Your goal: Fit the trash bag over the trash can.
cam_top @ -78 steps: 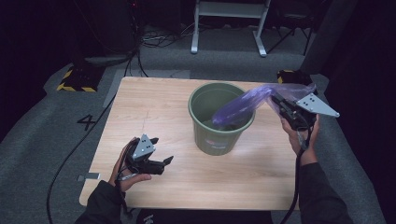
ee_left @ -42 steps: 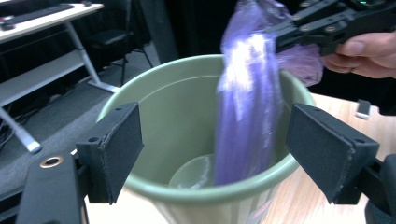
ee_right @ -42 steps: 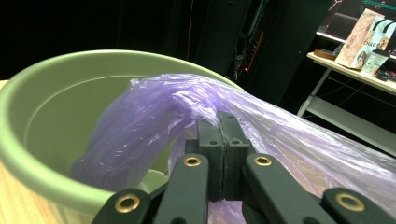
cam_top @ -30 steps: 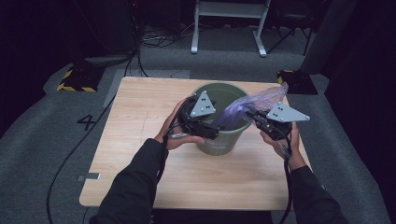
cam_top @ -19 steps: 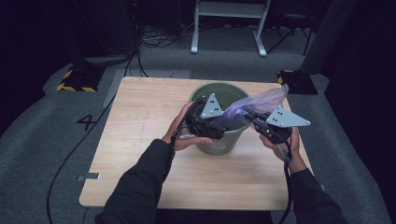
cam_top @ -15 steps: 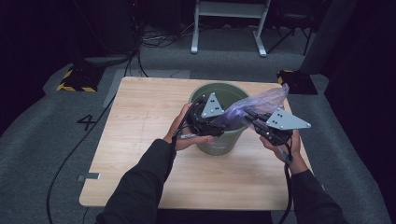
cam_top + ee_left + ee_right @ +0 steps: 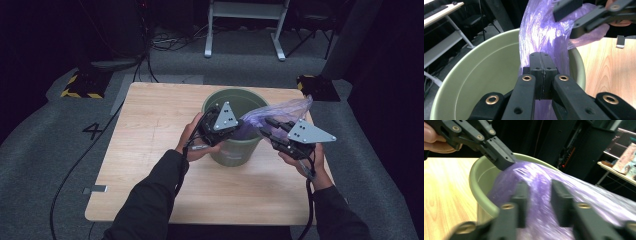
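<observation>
High view, one green bucket [image 7: 235, 150], one purple bag [image 7: 280, 111], two tools

Wooden table [image 7: 150, 150] on grey carpet, white metal stand [image 7: 245, 20] behind it, black-and-yellow striped block [image 7: 80, 85] at left, black cables [image 7: 75, 165] on floor.

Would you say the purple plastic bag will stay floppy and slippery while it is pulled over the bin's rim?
Probably floppy: the purple bag bunches and drapes over the green bin. Its glossy film looks slippery, though the left gripper pinches it shut.
</observation>
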Action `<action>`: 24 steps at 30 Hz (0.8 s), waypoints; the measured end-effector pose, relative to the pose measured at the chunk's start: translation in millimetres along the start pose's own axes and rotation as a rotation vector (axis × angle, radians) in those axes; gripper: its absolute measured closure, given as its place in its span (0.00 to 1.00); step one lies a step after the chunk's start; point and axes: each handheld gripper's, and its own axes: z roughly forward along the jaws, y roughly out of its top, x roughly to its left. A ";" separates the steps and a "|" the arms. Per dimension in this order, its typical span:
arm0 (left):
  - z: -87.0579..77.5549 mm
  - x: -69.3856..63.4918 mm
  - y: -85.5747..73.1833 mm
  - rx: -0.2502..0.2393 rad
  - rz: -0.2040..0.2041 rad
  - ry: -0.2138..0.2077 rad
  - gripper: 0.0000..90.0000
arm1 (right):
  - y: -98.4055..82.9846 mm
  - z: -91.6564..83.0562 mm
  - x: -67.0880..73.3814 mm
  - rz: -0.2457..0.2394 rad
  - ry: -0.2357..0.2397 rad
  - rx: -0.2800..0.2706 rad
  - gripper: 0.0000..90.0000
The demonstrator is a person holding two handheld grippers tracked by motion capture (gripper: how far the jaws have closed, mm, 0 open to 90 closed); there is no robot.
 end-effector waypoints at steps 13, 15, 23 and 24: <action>-10.3 19.0 -17.9 -0.025 -0.059 0.023 1.00 | -19.6 -32.6 4.7 -0.029 0.005 0.081 0.41; -11.1 19.8 -18.7 -0.023 -0.054 0.029 1.00 | -22.9 -35.9 3.6 -0.015 0.002 0.084 0.41; -23.2 25.0 -29.4 -0.057 -0.071 0.036 1.00 | -31.7 -50.4 -1.6 0.041 -0.002 0.062 0.40; -23.2 25.0 -29.4 -0.057 -0.071 0.036 1.00 | -31.1 -52.5 -2.8 0.049 -0.012 0.056 0.39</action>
